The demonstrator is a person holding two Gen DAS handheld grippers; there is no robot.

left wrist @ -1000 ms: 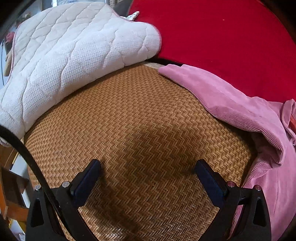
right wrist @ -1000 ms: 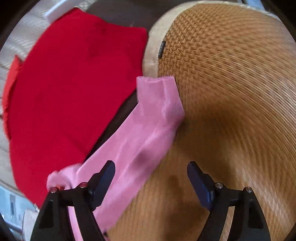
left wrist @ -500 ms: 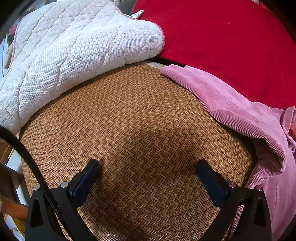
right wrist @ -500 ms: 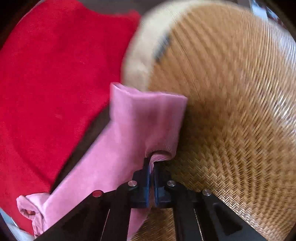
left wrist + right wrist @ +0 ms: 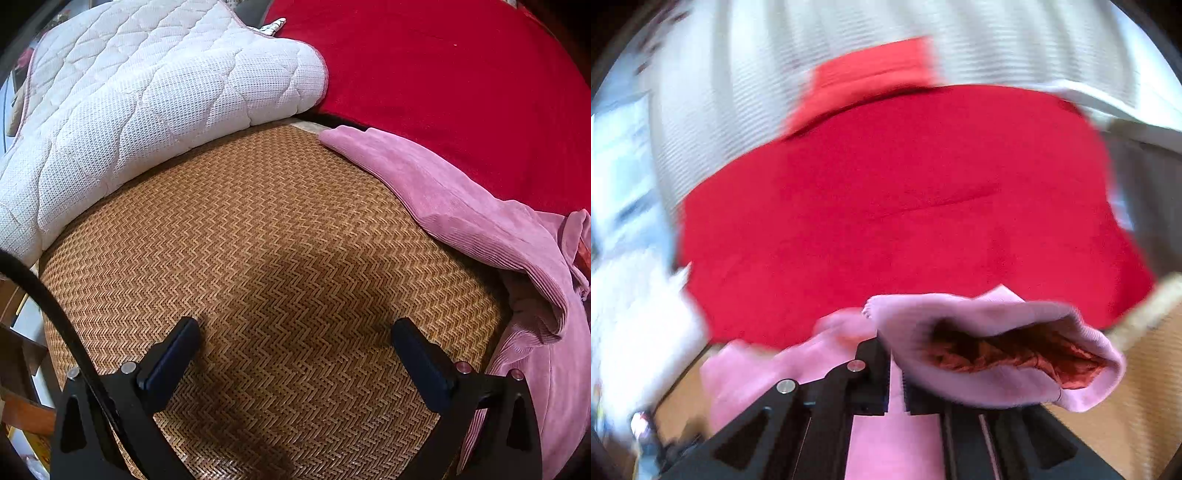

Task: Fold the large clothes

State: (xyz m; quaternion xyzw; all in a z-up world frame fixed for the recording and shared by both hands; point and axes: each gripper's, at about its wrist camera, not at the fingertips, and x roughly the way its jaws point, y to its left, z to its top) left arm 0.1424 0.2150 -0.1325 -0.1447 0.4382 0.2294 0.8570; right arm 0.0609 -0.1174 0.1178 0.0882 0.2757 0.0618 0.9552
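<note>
**On the woven mat, one pink garment in our right grip**

At the mat's right edge lies the pink corduroy garment (image 5: 480, 218), one sleeve stretched toward the far corner and the body bunched at the right of the left wrist view. In the right wrist view we see what the left cannot: our right gripper (image 5: 895, 380) has its fingers pressed together on a fold of that pink garment (image 5: 997, 384), and the cuff hangs open beside them, showing a rust-red lining (image 5: 1015, 354). That view is blurred by motion, so finer detail is lost to us.

The left view gives us the sharp picture instead. Our left gripper (image 5: 295, 332) hangs over the bare woven mat (image 5: 277, 229) with its fingers spread wide, holding nothing.

We count one pink garment, one red blanket (image 5: 461, 74) beyond it, seen in both views, one white quilted pad (image 5: 147, 92) overlapping the mat's far left side, seen clearly in the left view only, and two grippers.
</note>
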